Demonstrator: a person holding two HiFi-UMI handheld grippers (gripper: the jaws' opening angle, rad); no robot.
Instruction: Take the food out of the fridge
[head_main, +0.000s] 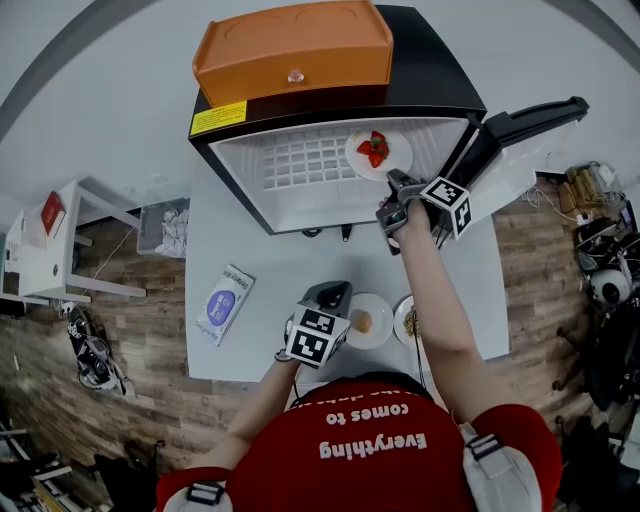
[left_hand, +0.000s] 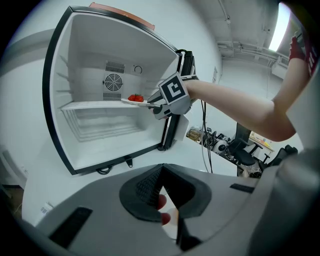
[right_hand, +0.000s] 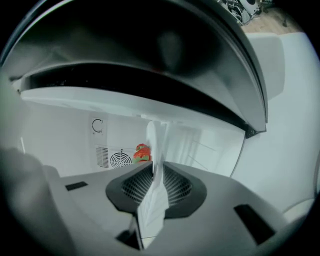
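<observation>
My left gripper (head_main: 331, 294) hangs over the counter (head_main: 250, 330), jaws drawn together on nothing; pinkish blobs show in the slit between them, too blurred to name. In the open fridge (head_main: 240, 170), on its shelf, a white plate (head_main: 396, 163) bears red strawberries (head_main: 375, 149). My right gripper (head_main: 392, 186) is clamped on its near rim.

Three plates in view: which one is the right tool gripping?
The plate with strawberries on the fridge shelf; the right tool is clamped on its rim. The other two plates sit on the table by the left tool.
</observation>
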